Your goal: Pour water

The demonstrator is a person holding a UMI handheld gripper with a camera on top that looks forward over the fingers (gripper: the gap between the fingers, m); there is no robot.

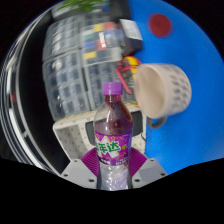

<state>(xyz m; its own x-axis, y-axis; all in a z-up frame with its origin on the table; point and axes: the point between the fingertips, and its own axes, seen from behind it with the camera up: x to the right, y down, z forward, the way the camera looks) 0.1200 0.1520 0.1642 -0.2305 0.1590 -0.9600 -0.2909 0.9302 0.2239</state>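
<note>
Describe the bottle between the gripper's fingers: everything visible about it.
The bottle is clear plastic with a purple cap, purple liquid in its upper part and a purple and white label around its middle. It stands upright between the gripper fingers, whose pads press on its lower body from both sides. Its base is hidden. Beyond it sits a beige cup tipped on its side.

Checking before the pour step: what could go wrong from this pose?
1. The purple cap looks to be on the bottle; tipping now would likely pour nothing.
2. The hand-held gripper grips the bottle low on its body, so it may swing or slip when tilted.
3. The cup lies tilted beyond the bottle, mouth sideways; water would probably run out onto the blue surface.
</note>
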